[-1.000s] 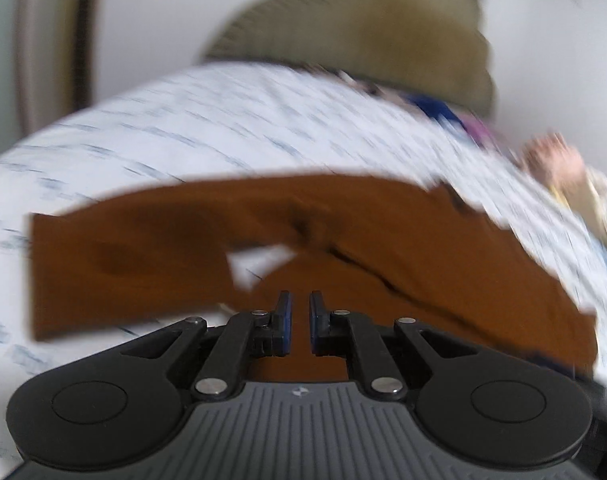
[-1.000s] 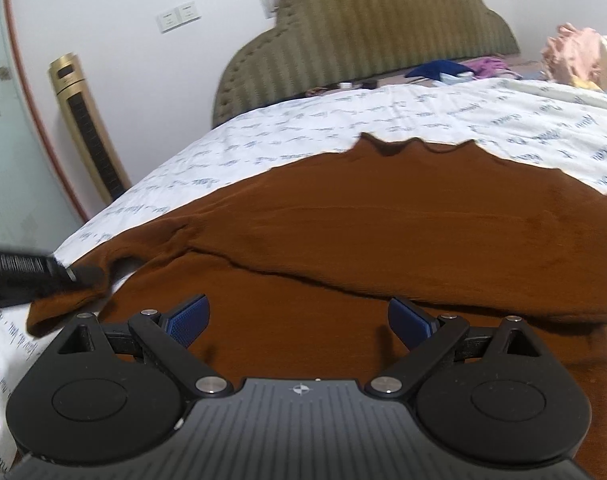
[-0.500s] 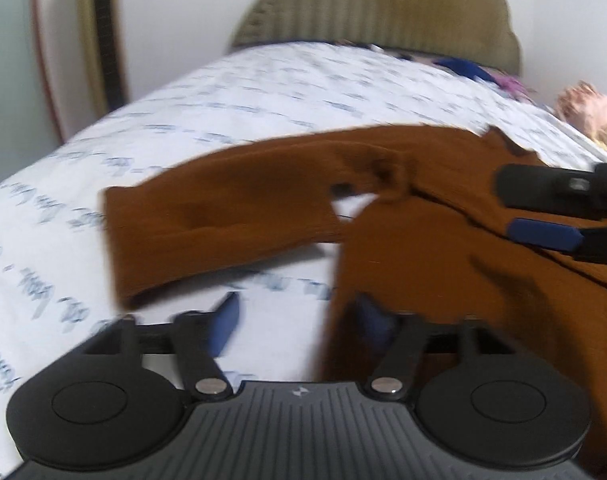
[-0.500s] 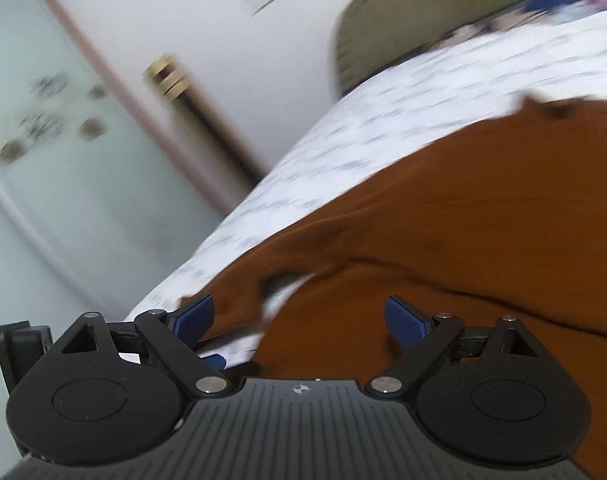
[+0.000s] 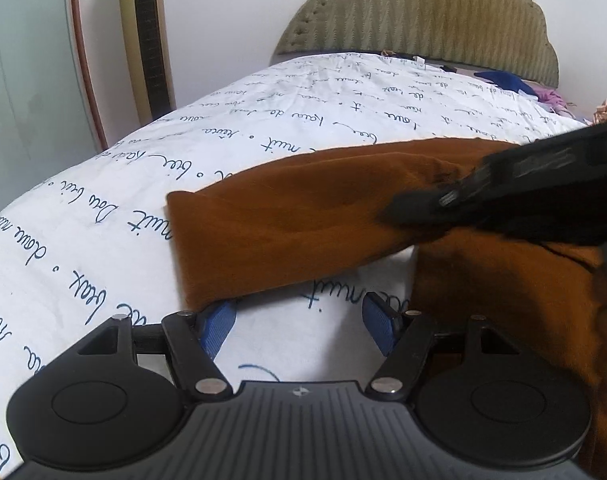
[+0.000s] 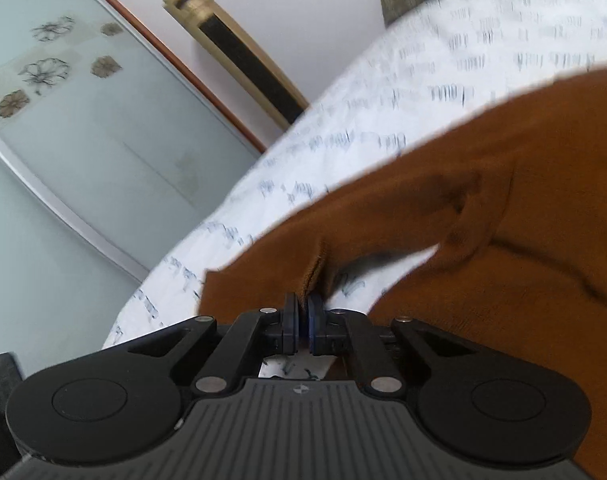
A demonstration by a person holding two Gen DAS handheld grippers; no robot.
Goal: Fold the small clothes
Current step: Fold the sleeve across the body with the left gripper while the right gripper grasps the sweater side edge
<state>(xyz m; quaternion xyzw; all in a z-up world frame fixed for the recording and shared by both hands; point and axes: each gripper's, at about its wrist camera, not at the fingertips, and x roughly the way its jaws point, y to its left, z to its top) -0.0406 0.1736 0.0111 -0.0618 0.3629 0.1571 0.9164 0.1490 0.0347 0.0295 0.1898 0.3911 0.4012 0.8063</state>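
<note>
Brown sweater (image 5: 503,288), a knit top, lies spread on the bed's white sheet (image 5: 103,240), which is printed all over with blue handwriting; its body fills the right side of the left wrist view, and one long sleeve (image 5: 287,224) reaches out to the left across the sheet, its cuff end lying flat. An olive padded headboard (image 5: 423,12) stands at the far end of the bed, a gold and black tower fan (image 5: 147,40) stands against the wall beside a frosted glass door (image 6: 83,128), and a few coloured clothes (image 5: 515,84) lie near the headboard. Right gripper (image 6: 303,322) is clenched on the near edge of the sleeve, a small pucker of brown fabric caught between its blue pads. Left gripper (image 5: 299,326) is released, its blue pads (image 5: 217,326) well apart over bare sheet just in front of the sleeve, holding nothing.
</note>
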